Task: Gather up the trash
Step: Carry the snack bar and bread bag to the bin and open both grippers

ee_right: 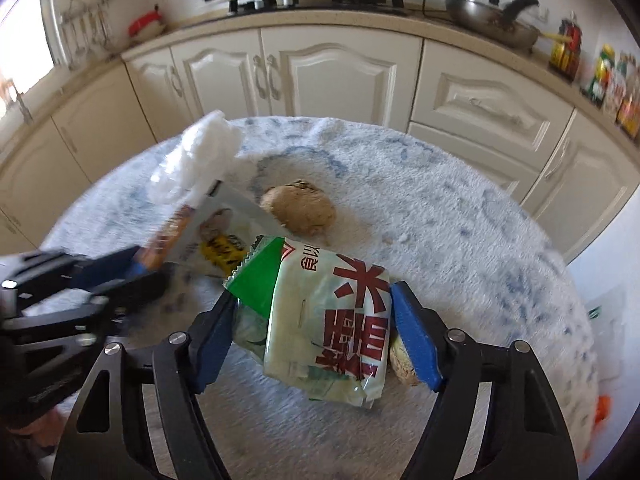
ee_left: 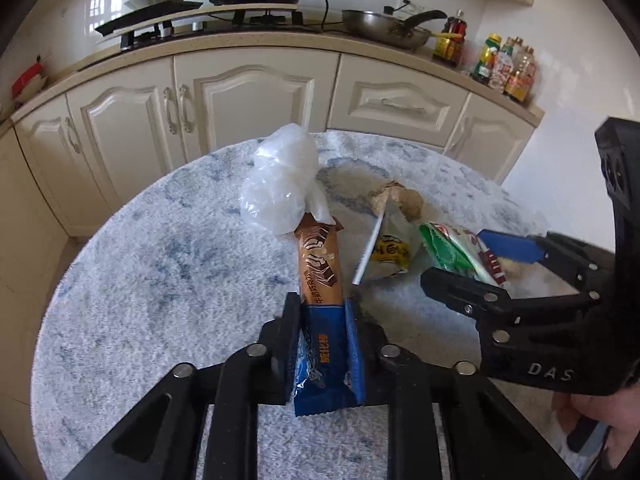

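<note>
Left gripper (ee_left: 322,336): jaws closed on the blue end of the brown-and-blue snack wrapper (ee_left: 322,276), which extends toward 12 o'clock across the blue-and-white table cover (ee_left: 140,280).

Right gripper (ee_right: 312,336): jaws apart, set on either side of the green-and-white packet (ee_right: 332,320). The blue pad at 3 o'clock lies against the packet edge; the pad at 9 o'clock stands just clear of it. No firm grip is shown.

Next outward, at 12 o'clock from the left gripper, the clear plastic bag (ee_left: 282,184) touches the far end of the snack wrapper. The white-and-yellow pouch (ee_left: 386,248) lies between wrapper and packet. The brown crumpled lump (ee_right: 300,208) lies beyond the pouch.

Farthest: cream cabinets (ee_left: 248,92) and 1 pan (ee_left: 384,28) on the counter.
</note>
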